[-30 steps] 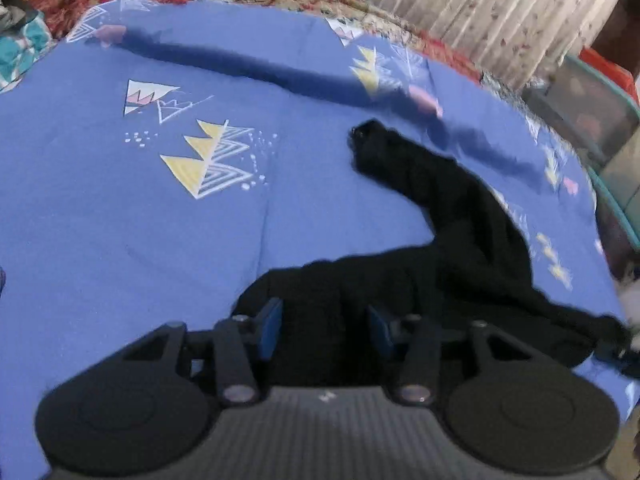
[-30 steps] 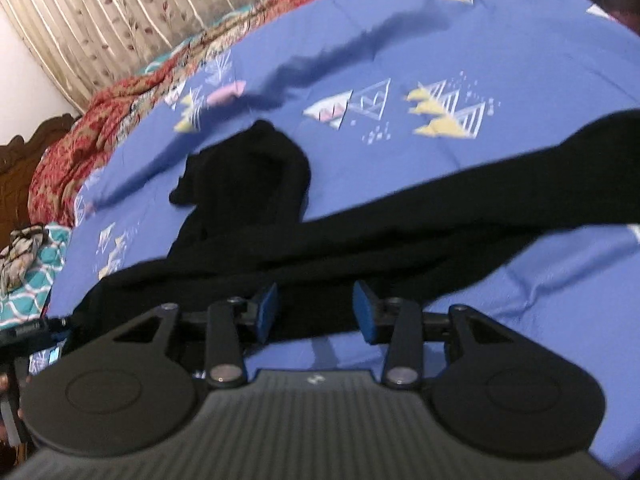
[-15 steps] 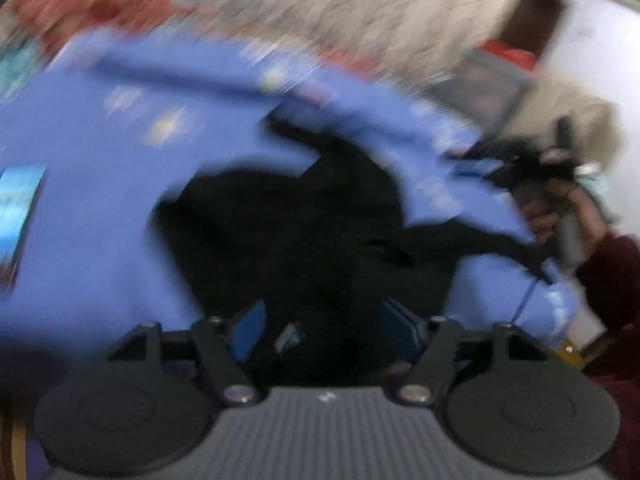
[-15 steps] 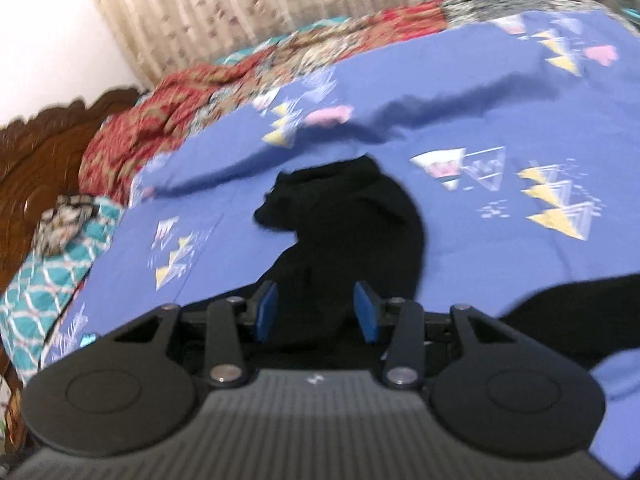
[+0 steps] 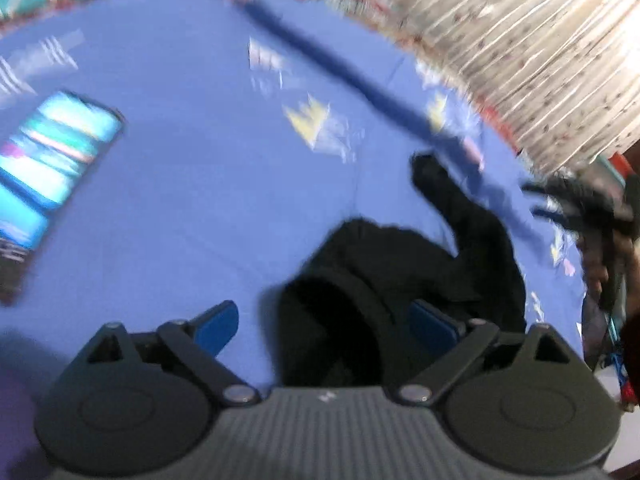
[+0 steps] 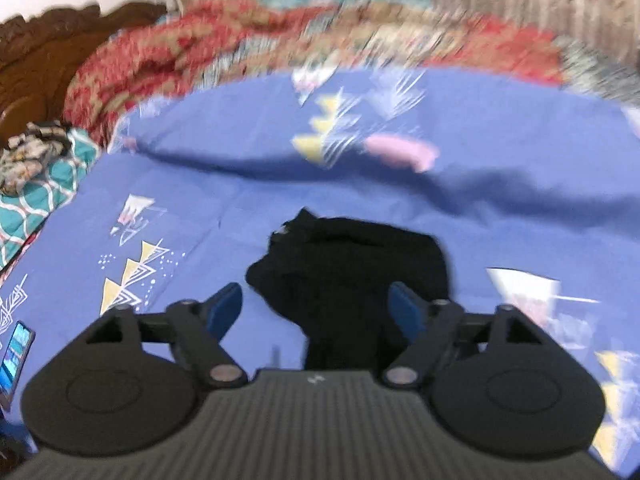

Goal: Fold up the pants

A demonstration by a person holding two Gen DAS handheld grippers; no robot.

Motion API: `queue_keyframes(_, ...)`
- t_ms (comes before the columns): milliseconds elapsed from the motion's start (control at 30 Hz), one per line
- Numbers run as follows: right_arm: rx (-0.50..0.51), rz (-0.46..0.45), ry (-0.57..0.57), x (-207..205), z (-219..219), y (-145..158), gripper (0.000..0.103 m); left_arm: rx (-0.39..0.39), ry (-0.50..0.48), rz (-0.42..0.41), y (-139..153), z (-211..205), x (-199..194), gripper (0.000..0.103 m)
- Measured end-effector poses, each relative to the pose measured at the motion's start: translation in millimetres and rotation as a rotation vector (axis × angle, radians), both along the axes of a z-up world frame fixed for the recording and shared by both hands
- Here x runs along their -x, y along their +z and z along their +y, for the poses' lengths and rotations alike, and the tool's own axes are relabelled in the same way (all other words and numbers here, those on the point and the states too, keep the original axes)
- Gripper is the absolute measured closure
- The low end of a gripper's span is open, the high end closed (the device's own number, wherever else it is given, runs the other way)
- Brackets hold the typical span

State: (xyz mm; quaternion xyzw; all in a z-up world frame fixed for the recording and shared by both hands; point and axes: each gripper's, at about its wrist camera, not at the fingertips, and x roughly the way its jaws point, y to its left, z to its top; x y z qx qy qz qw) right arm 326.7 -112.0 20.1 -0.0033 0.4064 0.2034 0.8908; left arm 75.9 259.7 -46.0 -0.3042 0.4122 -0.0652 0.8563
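Note:
Black pants point(image 5: 400, 280) lie bunched on the blue patterned bedsheet point(image 5: 180, 200). In the left wrist view my left gripper point(image 5: 326, 326) is open, its blue pads wide apart just above the near part of the heap. In the right wrist view the pants point(image 6: 352, 264) lie in front of my right gripper point(image 6: 318, 312), which is open with its pads on either side of the dark cloth. The right gripper point(image 5: 576, 208) also shows blurred at the far right of the left view. Both views are motion-blurred.
A lit phone point(image 5: 52, 160) lies on the sheet at the left, also in the right wrist view point(image 6: 16, 356). A red patterned blanket point(image 6: 240, 40) and a curtain point(image 5: 520, 40) lie beyond the sheet. A wooden headboard point(image 6: 60, 40) is at the far left.
Both grippers have opened wide and let go of the pants. The pants went from a stretched-out strip to a bunched heap on the sheet. Both cameras swung quickly.

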Motion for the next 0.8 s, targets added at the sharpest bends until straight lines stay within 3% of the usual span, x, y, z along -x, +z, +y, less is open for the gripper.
queue_keyframes(100,0.025,0.060,0.026,-40,34,-27,0.019,-0.033,-0.030,-0.011,-4,-21,-13,0.005)
queue_keyframes(133,0.049,0.081,0.038,-49,45,-38,0.019,-0.042,-0.047,-0.035,-4,-27,-14,0.013)
queue_keyframes(167,0.071,0.114,0.041,-58,55,-50,0.018,-0.049,-0.059,-0.047,-2,-33,-15,0.048)
queue_keyframes(233,0.120,0.181,0.032,-71,69,-80,0.021,-0.073,-0.100,-0.032,-3,-45,-19,0.092)
queue_keyframes(267,0.152,0.186,0.021,-71,72,-95,0.036,-0.079,-0.105,-0.031,-1,-48,-23,0.093)
queue_keyframes(300,0.151,0.171,0.016,-71,72,-100,0.044,-0.082,-0.100,-0.047,3,-48,-21,0.093)
queue_keyframes(333,0.098,0.132,-0.003,-67,65,-97,0.084,-0.084,-0.096,-0.062,10,-47,-20,0.093)
queue_keyframes(367,0.082,0.114,-0.044,-67,56,-90,0.097,-0.084,-0.085,-0.081,19,-44,-21,0.093)
queue_keyframes(467,-0.088,-0.019,-0.180,-61,-10,-40,0.097,-0.064,0.008,-0.157,56,-16,-29,0.093)
queue_keyframes(567,-0.178,-0.151,-0.359,-45,-93,23,0.097,-0.053,0.071,-0.259,96,10,-41,0.093)
queue_keyframes(667,-0.247,-0.322,-0.548,-2,-188,85,0.097,-0.101,0.094,-0.343,129,16,-57,0.093)
queue_keyframes(800,-0.304,-0.409,-0.760,51,-286,127,0.097,-0.114,0.104,-0.317,134,19,-99,0.093)
